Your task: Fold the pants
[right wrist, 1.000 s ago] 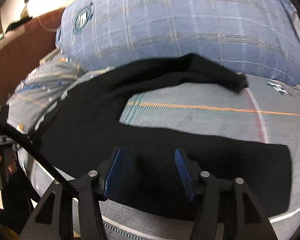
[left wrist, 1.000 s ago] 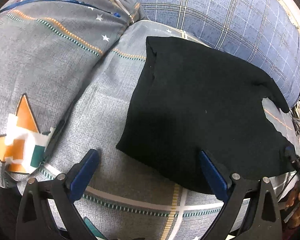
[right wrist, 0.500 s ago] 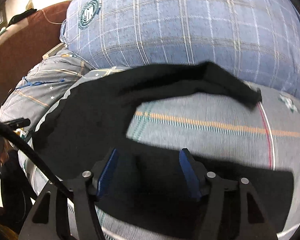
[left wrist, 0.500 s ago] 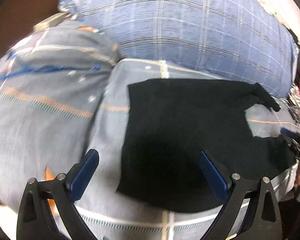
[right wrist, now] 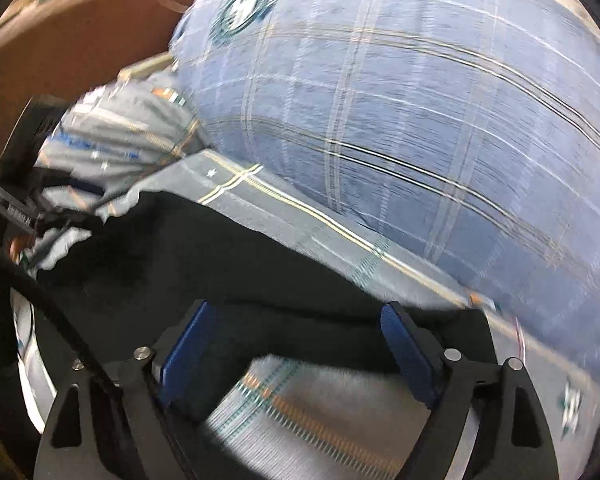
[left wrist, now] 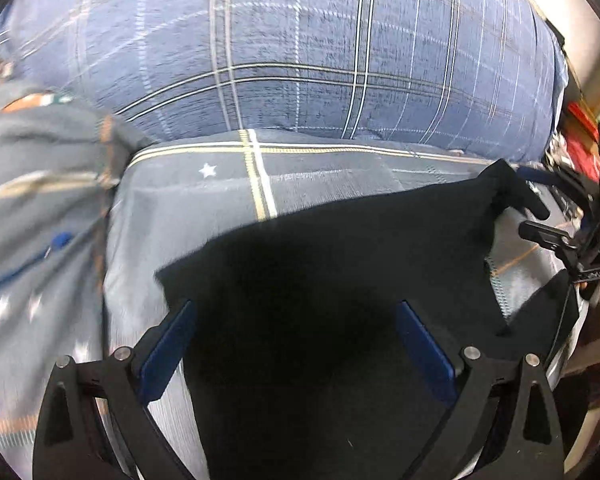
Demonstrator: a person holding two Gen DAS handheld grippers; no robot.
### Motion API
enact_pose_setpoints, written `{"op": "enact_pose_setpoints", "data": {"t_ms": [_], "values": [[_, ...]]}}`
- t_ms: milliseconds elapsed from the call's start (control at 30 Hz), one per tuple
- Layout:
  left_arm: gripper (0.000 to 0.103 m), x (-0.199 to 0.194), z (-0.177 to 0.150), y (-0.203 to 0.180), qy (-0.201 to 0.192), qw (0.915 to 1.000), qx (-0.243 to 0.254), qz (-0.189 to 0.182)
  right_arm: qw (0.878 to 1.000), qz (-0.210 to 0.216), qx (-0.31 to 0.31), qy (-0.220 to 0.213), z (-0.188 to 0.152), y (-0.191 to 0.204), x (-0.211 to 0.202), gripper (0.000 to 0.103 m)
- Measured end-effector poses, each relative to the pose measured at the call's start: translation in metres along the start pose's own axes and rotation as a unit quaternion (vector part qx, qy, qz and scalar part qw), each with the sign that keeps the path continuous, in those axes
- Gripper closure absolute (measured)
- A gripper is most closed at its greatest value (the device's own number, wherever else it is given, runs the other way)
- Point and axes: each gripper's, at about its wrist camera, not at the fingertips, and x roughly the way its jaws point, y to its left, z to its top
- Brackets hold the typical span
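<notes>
While both views are blurred, the black pants [left wrist: 340, 280] can be seen spread flat on a grey patterned sheet [left wrist: 320, 176], filling the lower middle of the left wrist picture and running from the left edge to the lower right of the right wrist picture. The left gripper [left wrist: 296, 340] hangs over the cloth with its blue pads [left wrist: 168, 352] spread wide and nothing caught between them. The right gripper [right wrist: 296, 344] is likewise released; its jaws have just been opening, and a band of the pants lies on the sheet beneath the gap with the pads clear of it. A large blue plaid pillow [left wrist: 320, 48] fills the upper part of both pictures, and a grey star-printed pillow [left wrist: 32, 208] sits at the left of the left wrist picture.
</notes>
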Motion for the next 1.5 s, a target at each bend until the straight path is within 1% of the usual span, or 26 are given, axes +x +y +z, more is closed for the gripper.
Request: {"op": "enact_pose_setpoints", "data": {"t_ms": [100, 200, 267, 333, 400, 433, 500, 567, 600, 633, 667, 700, 733, 767, 800, 833, 867, 900, 933, 1000, 1067, 1200, 1267, 1300, 1367, 1500], "values": [[0.004, 0.018, 0.020, 0.007, 0.011, 0.9995, 0.023, -0.016, 0.999, 0.001, -0.036, 0.023, 0.012, -0.002, 0.027, 0.013], [0.004, 0.028, 0.033, 0.007, 0.021, 0.9977, 0.060, -0.023, 0.996, 0.016, -0.077, 0.047, 0.018, -0.003, 0.048, 0.013], [0.004, 0.033, 0.042, 0.002, 0.033, 0.9928, 0.111, -0.029, 0.993, 0.017, -0.104, 0.057, 0.022, -0.005, 0.055, 0.013], [0.004, 0.041, 0.048, -0.003, 0.050, 0.9858, 0.153, -0.049, 0.991, 0.031, -0.112, 0.061, 0.025, -0.008, 0.060, 0.013], [0.004, 0.050, 0.052, -0.005, 0.061, 0.9808, 0.176, -0.056, 0.990, 0.048, -0.115, 0.072, 0.027, -0.012, 0.065, 0.012], [0.004, 0.058, 0.054, -0.005, 0.069, 0.9787, 0.187, -0.049, 0.988, 0.053, -0.119, 0.077, 0.028, -0.013, 0.068, 0.012], [0.004, 0.071, 0.060, -0.001, 0.081, 0.9769, 0.192, -0.044, 0.986, 0.058, -0.129, 0.086, 0.027, -0.012, 0.075, 0.012], [0.004, 0.081, 0.063, 0.003, 0.097, 0.9760, 0.186, -0.059, 0.985, 0.059, -0.133, 0.095, 0.025, -0.012, 0.082, 0.012], [0.004, 0.087, 0.063, 0.004, 0.107, 0.9746, 0.187, -0.063, 0.985, 0.065, -0.130, 0.098, 0.023, -0.014, 0.084, 0.014], [0.004, 0.092, 0.061, 0.002, 0.113, 0.9726, 0.194, -0.059, 0.985, 0.071, -0.125, 0.097, 0.021, -0.014, 0.085, 0.018], [0.004, 0.097, 0.059, -0.001, 0.117, 0.9705, 0.204, -0.051, 0.984, 0.081, -0.120, 0.098, 0.019, -0.014, 0.087, 0.037], [0.003, 0.100, 0.056, -0.004, 0.114, 0.9698, 0.210, -0.048, 0.984, 0.084, -0.116, 0.101, 0.017, -0.013, 0.089, 0.067], [0.004, 0.099, 0.056, -0.004, 0.105, 0.9718, 0.205, -0.052, 0.985, 0.077, -0.112, 0.103, 0.015, -0.012, 0.090, 0.078], [0.010, 0.099, 0.056, -0.005, 0.106, 0.9727, 0.199, -0.055, 0.986, 0.074, -0.110, 0.104, 0.014, -0.010, 0.091, 0.086], [0.028, 0.096, 0.056, -0.006, 0.101, 0.9734, 0.197, -0.058, 0.986, 0.069, -0.115, 0.096, 0.012, -0.005, 0.087, 0.094], [0.041, 0.090, 0.056, -0.008, 0.092, 0.9736, 0.198, -0.066, 0.988, 0.058, -0.121, 0.081, 0.011, -0.001, 0.081, 0.095], [0.073, 0.081, 0.054, -0.014, 0.081, 0.9737, 0.204, -0.062, 0.989, 0.049, -0.119, 0.066, 0.012, 0.001, 0.073, 0.096], [0.091, 0.074, 0.052, -0.019, 0.067, 0.9736, 0.215, -0.039, 0.991, 0.044, -0.115, 0.054, 0.012, 0.002, 0.064, 0.097], [0.094, 0.067, 0.049, -0.024, 0.053, 0.9730, 0.224, -0.014, 0.992, 0.041, -0.112, 0.043, 0.014, 0.002, 0.055, 0.097], [0.097, 0.051, 0.045, -0.028, 0.033, 0.9760, 0.215, -0.015, 0.993, 0.032, -0.109, 0.019, 0.015, 0.007, 0.029, 0.097], [0.097, 0.028, 0.036, -0.036, 0.004, 0.9770, 0.213, -0.009, 0.994, 0.021, -0.110, 0.000, 0.013, 0.018, 0.002, 0.098], [0.097, -0.032, 0.010, -0.046, -0.052, 0.9771, 0.206, -0.017, 0.993, 0.014, -0.114, -0.031, 0.001, 0.043, -0.050, 0.098], [0.097, -0.064, -0.013, -0.051, -0.080, 0.9774, 0.193, -0.035, 0.993, 0.020, -0.113, -0.041, -0.015, 0.059, -0.076, 0.098], [0.097, -0.071, -0.024, -0.054, -0.085, 0.9774, 0.189, -0.040, 0.993, 0.021, -0.110, -0.043, -0.024, 0.067, -0.085, 0.098], [0.097, -0.086, -0.056, -0.062, -0.089, 0.9787, 0.178, -0.050, 0.993, 0.031, -0.107, -0.048, -0.043, 0.085, -0.099, 0.098], [0.097, -0.081, -0.109, -0.064, -0.064, 0.9854, 0.146, -0.060, 0.993, 0.069, -0.083, -0.040, -0.092, 0.123, -0.108, 0.098]]}}
